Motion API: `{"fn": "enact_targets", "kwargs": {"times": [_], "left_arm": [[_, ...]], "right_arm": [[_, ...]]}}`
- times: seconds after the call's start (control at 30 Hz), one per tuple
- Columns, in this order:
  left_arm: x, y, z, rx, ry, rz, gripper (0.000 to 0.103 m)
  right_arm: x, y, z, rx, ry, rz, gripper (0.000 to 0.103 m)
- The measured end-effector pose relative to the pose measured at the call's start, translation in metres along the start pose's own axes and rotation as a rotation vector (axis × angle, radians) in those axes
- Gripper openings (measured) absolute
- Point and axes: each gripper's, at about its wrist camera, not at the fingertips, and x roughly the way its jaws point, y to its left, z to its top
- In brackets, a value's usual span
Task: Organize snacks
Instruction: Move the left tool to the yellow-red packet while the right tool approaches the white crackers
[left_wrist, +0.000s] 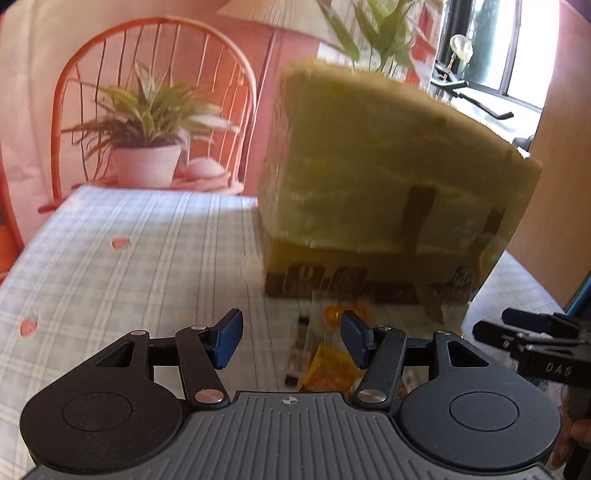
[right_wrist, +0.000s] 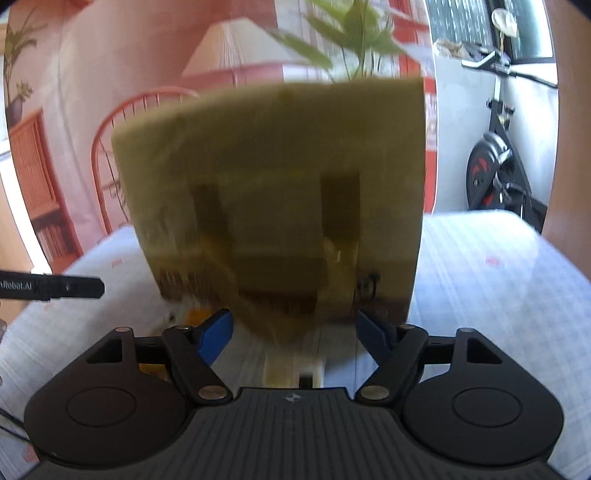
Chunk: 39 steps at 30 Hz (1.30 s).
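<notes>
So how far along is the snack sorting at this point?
Early. Nothing looks sorted: packets lie loose on the table before the box. In hand: nothing; both left tongs and right tongs are open. Left: picking up the packets and putting them away.

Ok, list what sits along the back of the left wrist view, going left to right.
Orange chair back → potted plant → big yellow-green box → window.
</notes>
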Motion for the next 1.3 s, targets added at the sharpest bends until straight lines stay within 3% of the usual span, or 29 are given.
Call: {"fn": "enact_targets", "kwargs": {"times": [0.23, 0.67, 1.07, 1.2, 1.3], "left_arm": [[0.002, -0.005, -0.016, 0.010, 0.023, 0.001, 0.061], [0.009, -0.016, -0.030, 0.027, 0.070, -0.030, 0.061], [0.029, -0.025, -0.034, 0.108, 0.130, -0.057, 0.061], [0.030, -0.028, -0.037, 0.130, 0.123, -0.038, 0.044], [0.026, -0.029, -0.039, 0.147, 0.101, -0.017, 0.040]], "right_arm": [[0.015, 0.004, -0.025, -0.013, 0.049, -0.003, 0.067], [0.029, 0.008, -0.036, -0.048, 0.086, -0.041, 0.051], [0.031, 0.004, -0.035, -0.032, 0.089, -0.025, 0.050], [0.031, 0.003, -0.035, -0.028, 0.090, -0.021, 0.050], [0.031, 0.003, -0.035, -0.027, 0.090, -0.020, 0.050]]}}
